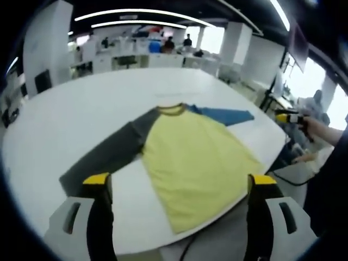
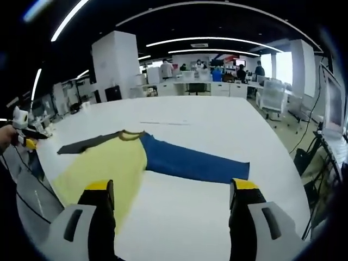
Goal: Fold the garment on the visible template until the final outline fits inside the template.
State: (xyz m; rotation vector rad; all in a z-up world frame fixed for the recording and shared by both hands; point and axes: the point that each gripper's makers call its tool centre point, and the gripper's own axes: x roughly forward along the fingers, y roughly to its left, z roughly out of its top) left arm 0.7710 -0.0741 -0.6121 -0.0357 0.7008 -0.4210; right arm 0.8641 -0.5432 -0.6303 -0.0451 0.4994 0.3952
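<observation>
Shirt (image 1: 193, 155) lies flat on the white table (image 1: 70, 125), hem at the near edge, yellow body, grey sleeve (image 1: 111, 152) and blue sleeve (image 2: 193, 162) spread out. Left gripper (image 1: 180, 182) and right gripper (image 2: 173, 190) both hover above the table, jaws wide, holding nothing.

We see a large open office under a dark ceiling (image 2: 217, 22) crossed by long curved light strips (image 1: 141, 12). White square pillars (image 2: 113, 60) stand beyond the far edge of the big white table (image 2: 217, 125). Behind it run rows of white desks (image 2: 201, 87) where people (image 2: 166, 68) stand or sit. Bright windows (image 1: 318, 73) let in daylight at the side, and an office chair (image 2: 270, 98) sits near the table's far corner.
</observation>
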